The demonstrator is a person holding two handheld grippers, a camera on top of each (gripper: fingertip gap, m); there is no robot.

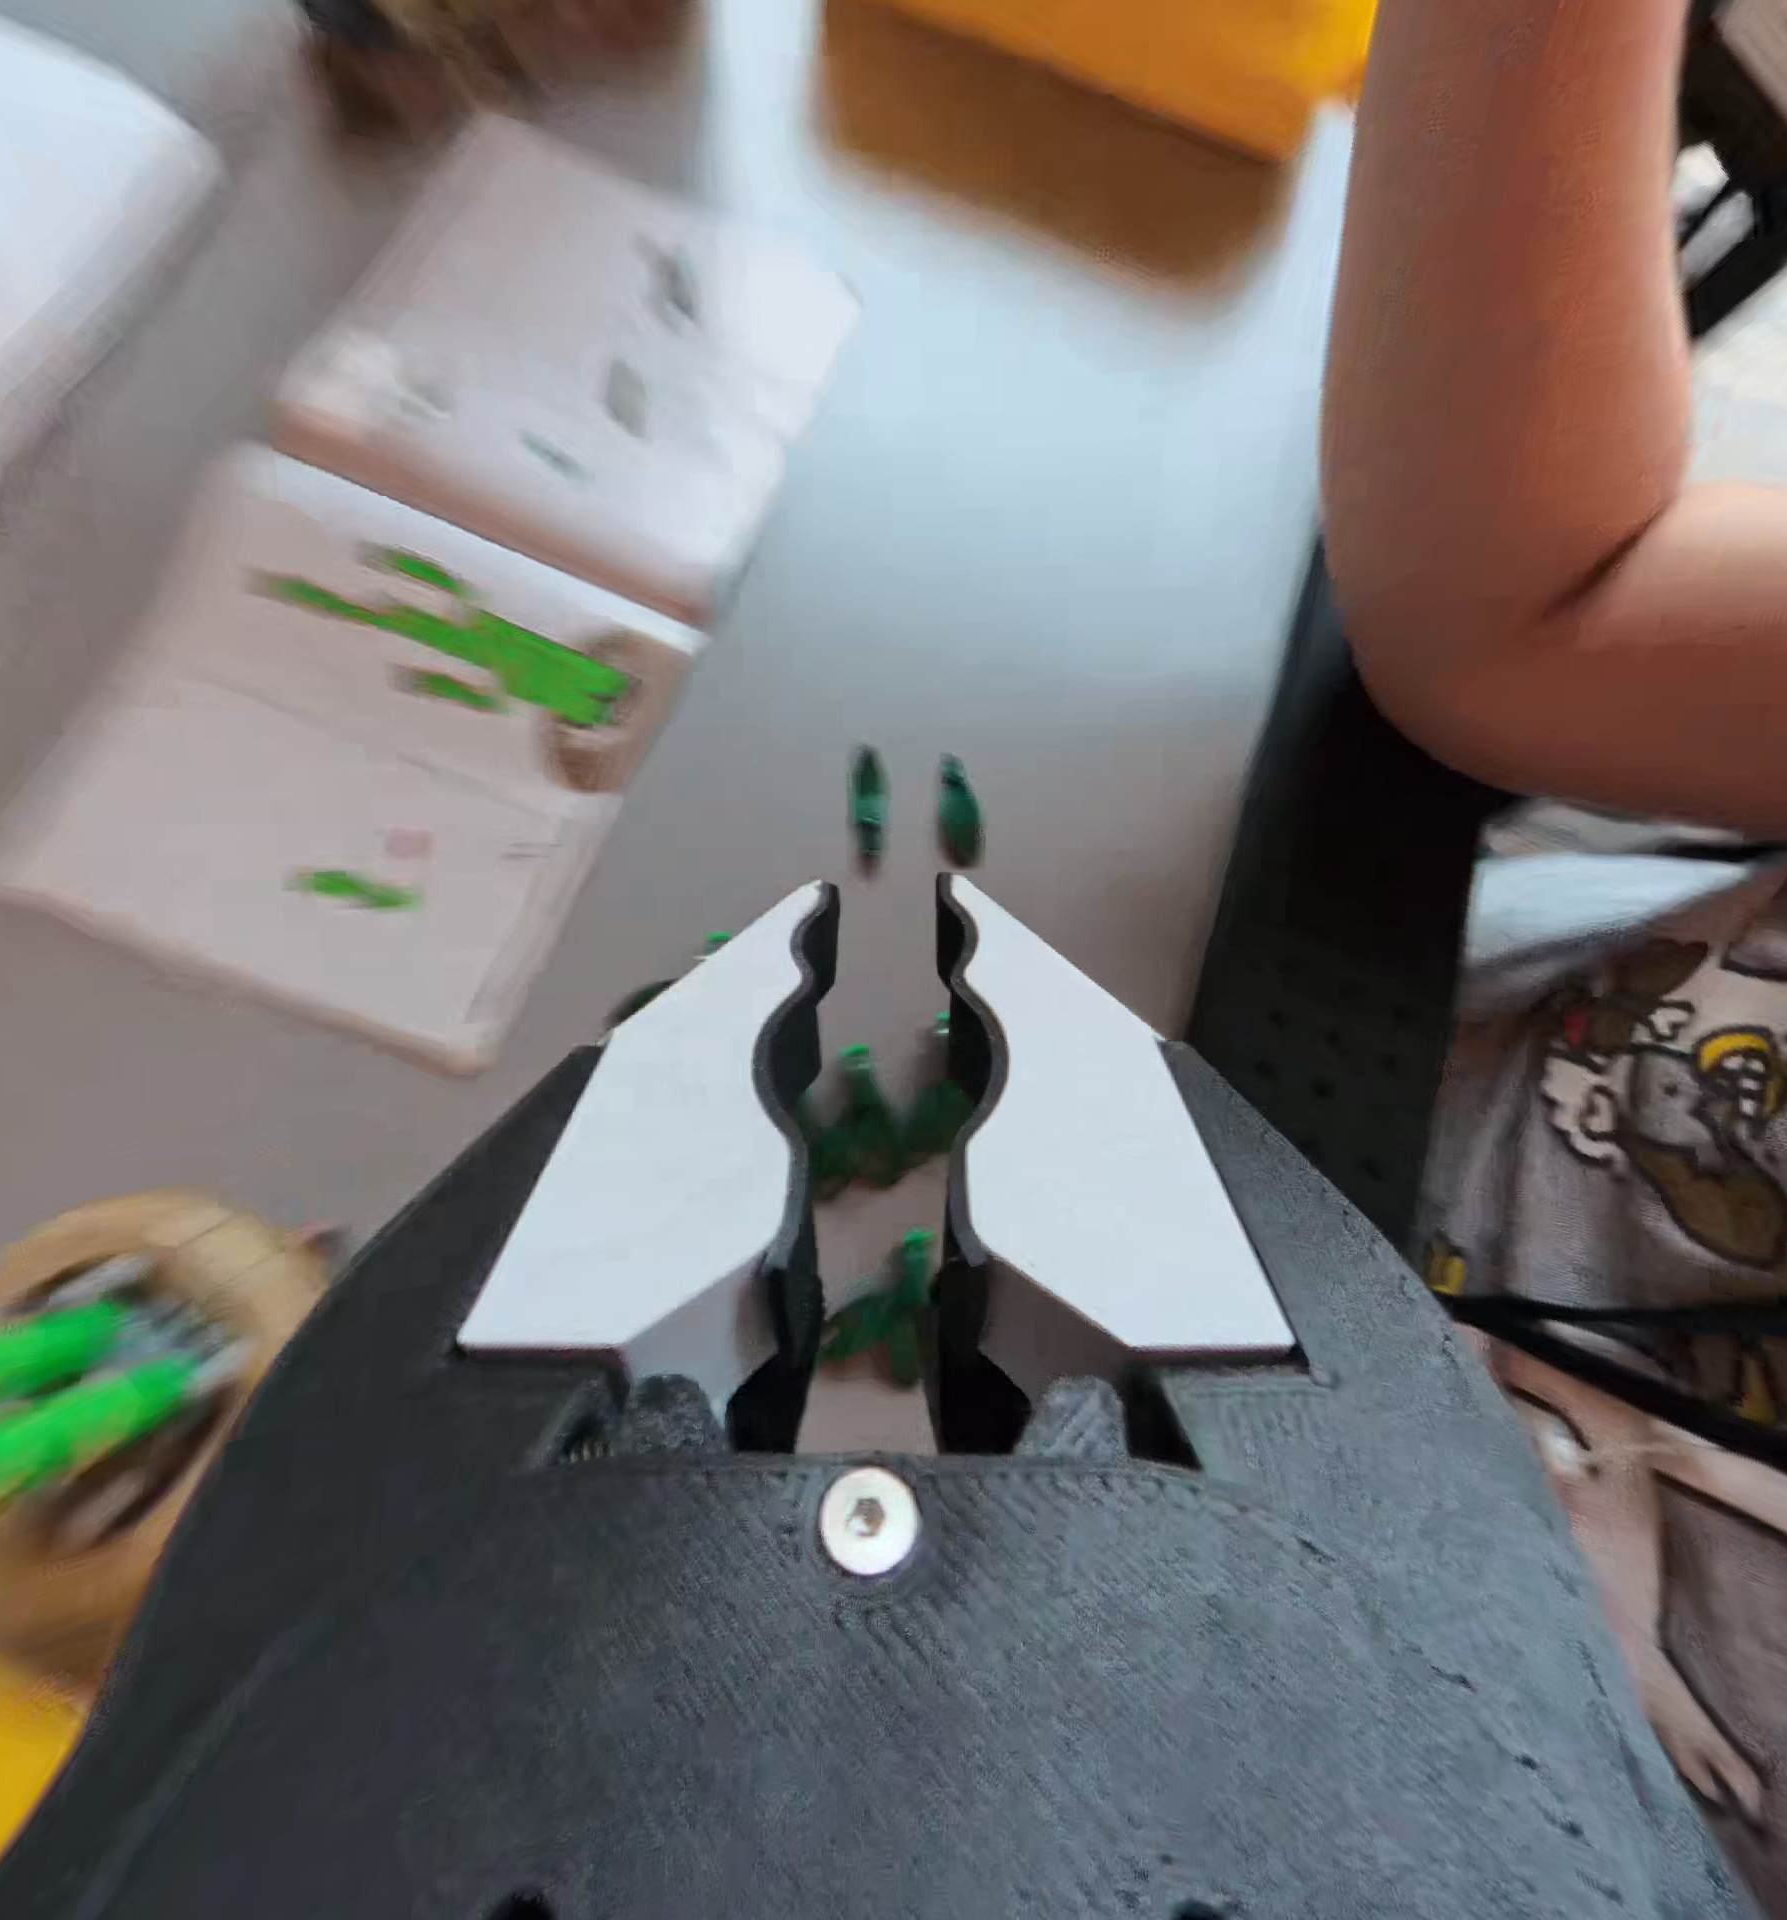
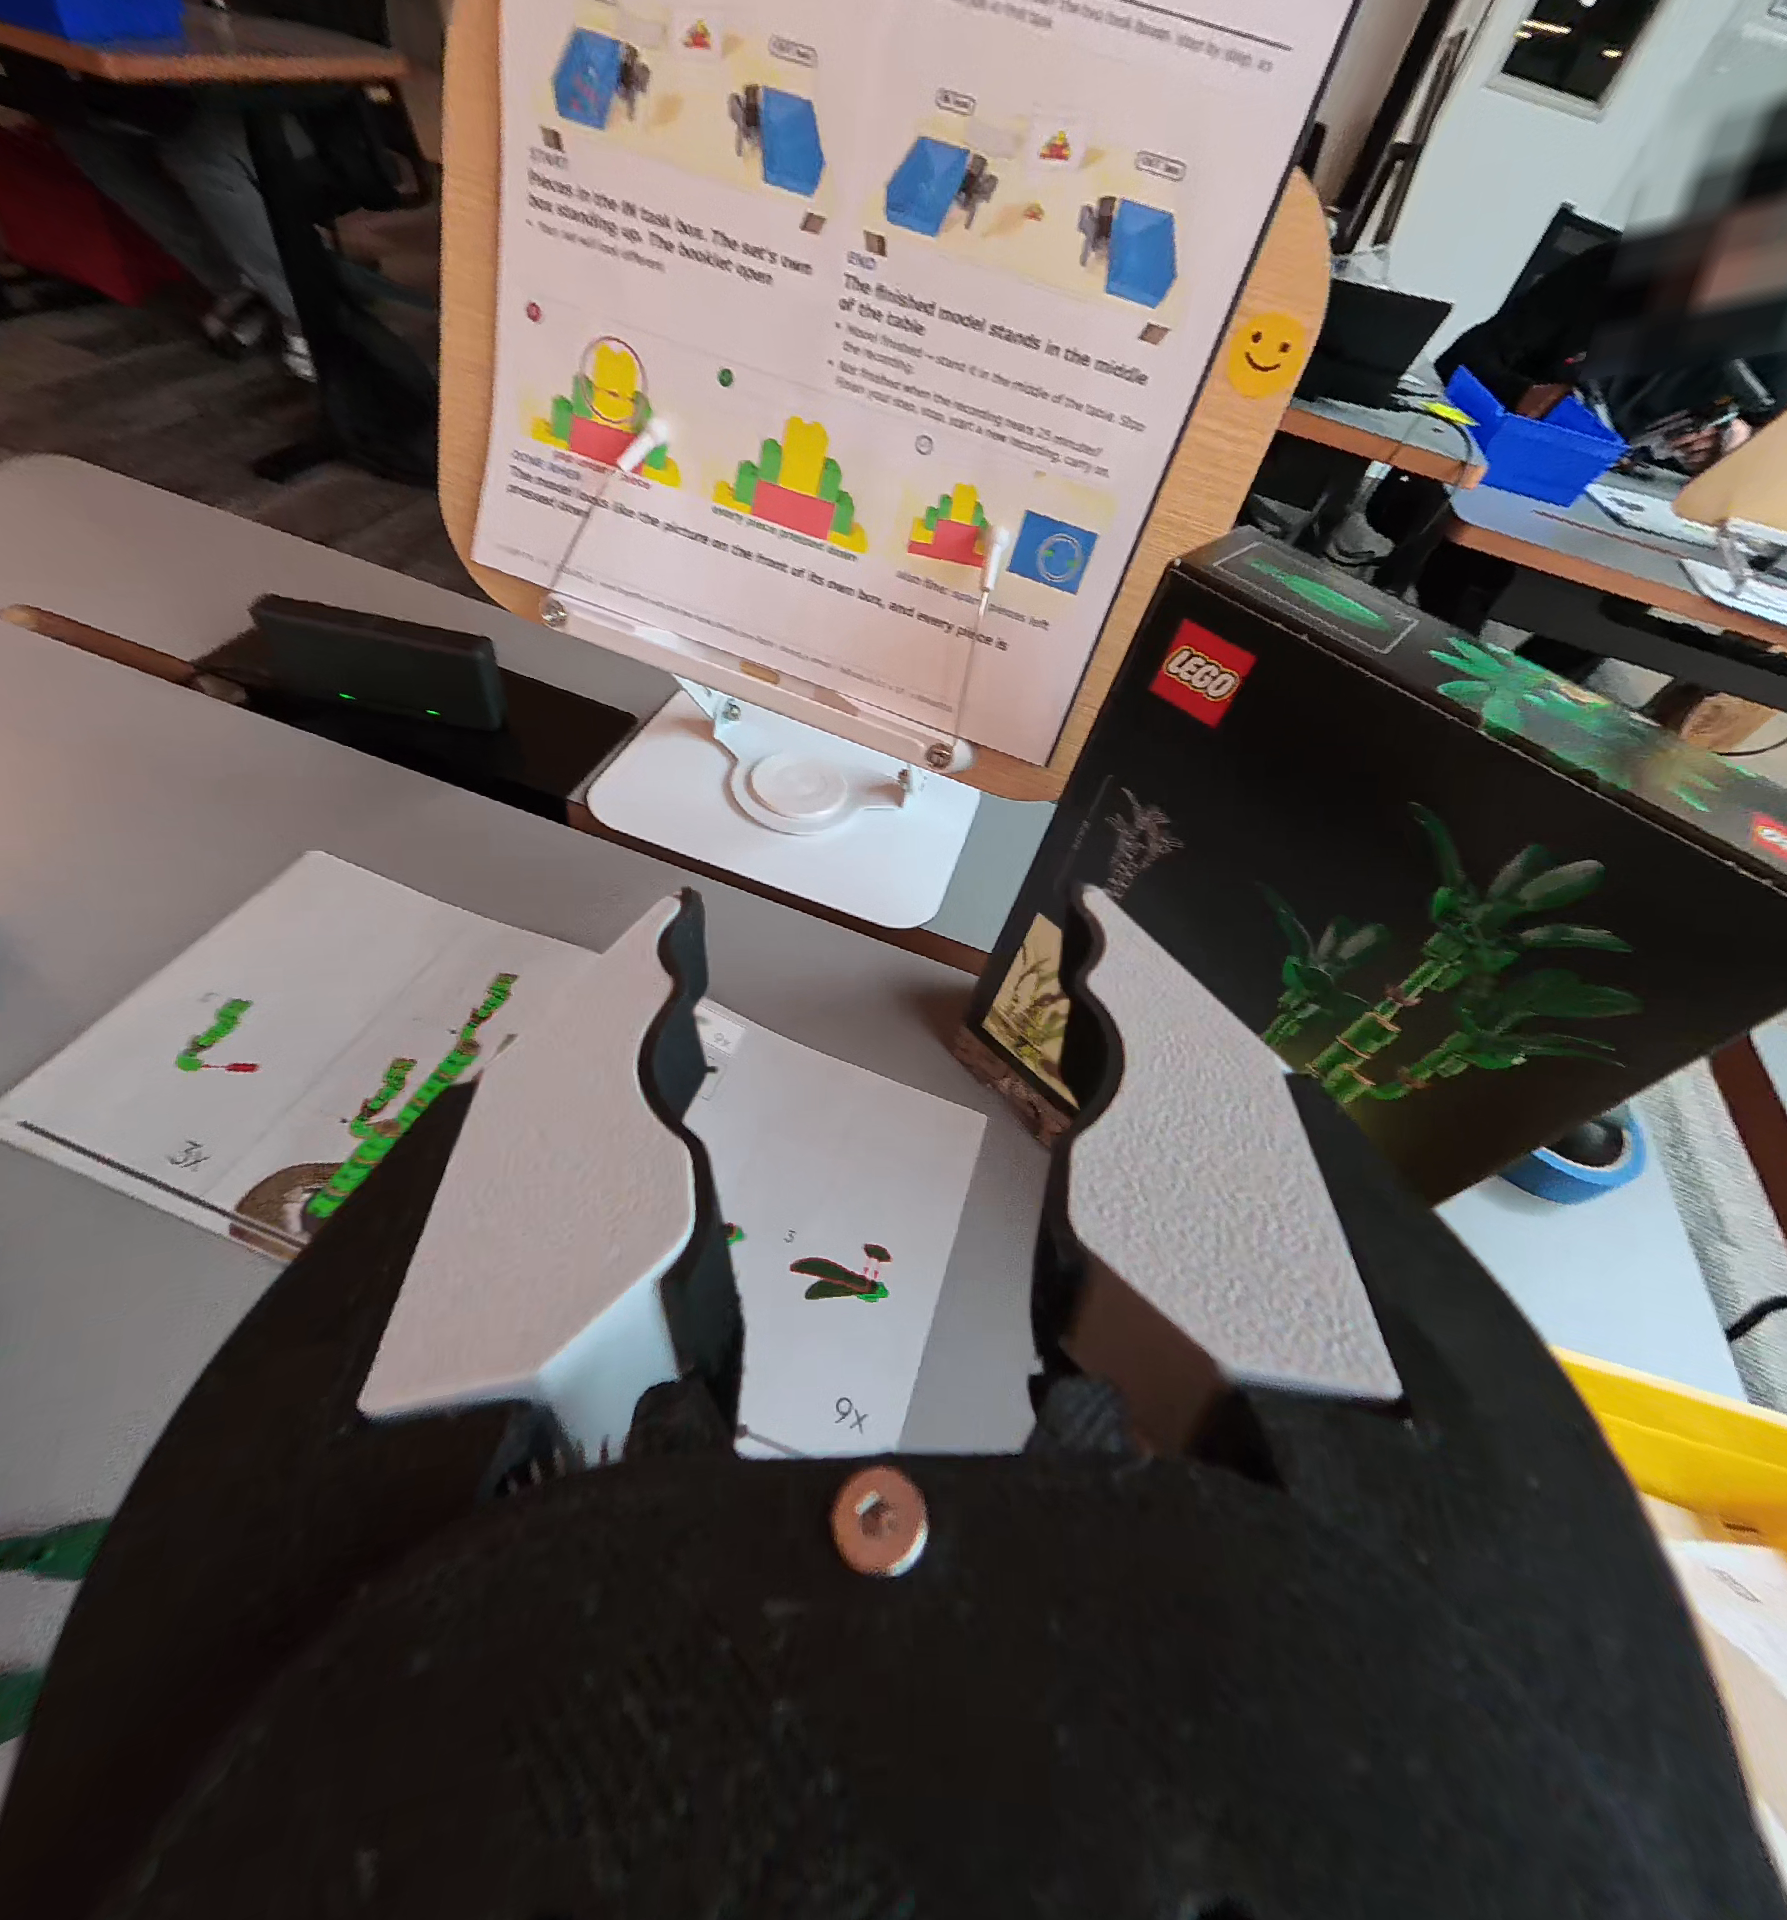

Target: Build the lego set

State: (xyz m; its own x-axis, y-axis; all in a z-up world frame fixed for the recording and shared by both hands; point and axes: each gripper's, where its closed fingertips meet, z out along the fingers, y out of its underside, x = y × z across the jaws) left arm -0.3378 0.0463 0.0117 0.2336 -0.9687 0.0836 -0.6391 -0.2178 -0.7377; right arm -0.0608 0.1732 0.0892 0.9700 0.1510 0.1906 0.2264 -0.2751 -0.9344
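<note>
My left gripper (image 1: 884, 885) hovers over the grey table with its jaws a narrow gap apart and nothing between them. Two dark green leaf pieces (image 1: 868, 800) lie just ahead of its tips, and more dark green pieces (image 1: 868, 1132) lie below the fingers. A tan pot with bright green stalks (image 1: 89, 1371) sits blurred at the lower left. My right gripper (image 2: 886, 902) is wide open and empty, above the open instruction booklet (image 2: 847, 1195), which also shows in the left wrist view (image 1: 349, 727). Loose green pieces (image 2: 37, 1553) lie at the left edge of the right wrist view.
The black set box (image 2: 1440, 883) stands upright at the right. A printed sheet on a white stand (image 2: 868, 312) stands behind the booklet. A black device (image 2: 380, 655) sits at the back left. A yellow bin (image 2: 1699, 1455) is at the right. A person's bare arm (image 1: 1543, 520) crosses the table edge. The tips of one gripper are about 30 cm away from the tips of the other.
</note>
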